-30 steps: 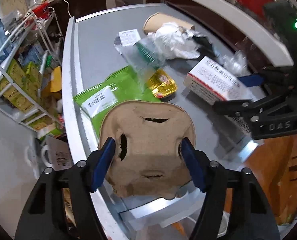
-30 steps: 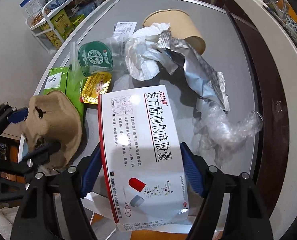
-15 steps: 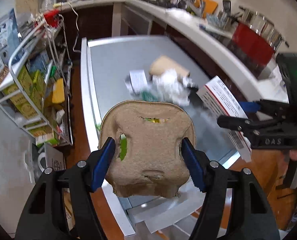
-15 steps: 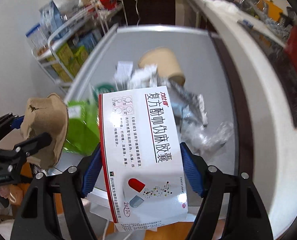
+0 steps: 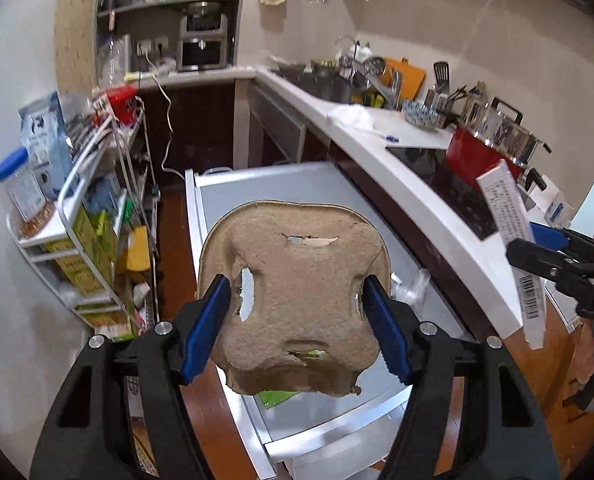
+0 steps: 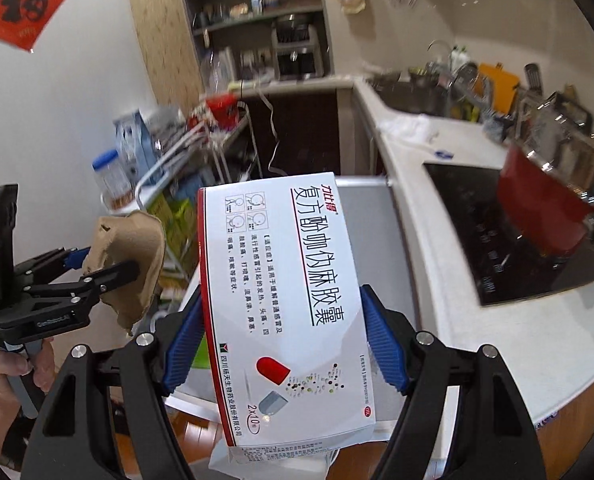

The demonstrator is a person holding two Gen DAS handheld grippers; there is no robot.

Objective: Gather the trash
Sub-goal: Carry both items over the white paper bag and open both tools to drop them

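Gripping both prizes now: the left gripper (image 5: 297, 320) is clamped on a brown moulded-pulp cup carrier (image 5: 295, 300), rough, fibrous and torn at its slots, while the right gripper (image 6: 285, 340) pinches a glossy white cardboard medicine box (image 6: 285, 300) across its width, long axis running toward 12 o'clock. Both pieces hang above the grey metal table (image 5: 297, 184). From the left camera, the box sits at 3 o'clock. No bin in sight, so I can't say which hand is nearer.

Warm, even indoor light seen in both views. Strong fisheye bending and dark vignette at corners. Motion blur noted on white wire shelf rack (image 6: 185, 152) at 10 o'clock. Soft glare carried by glossy white cardboard medicine box (image 6: 285, 300).
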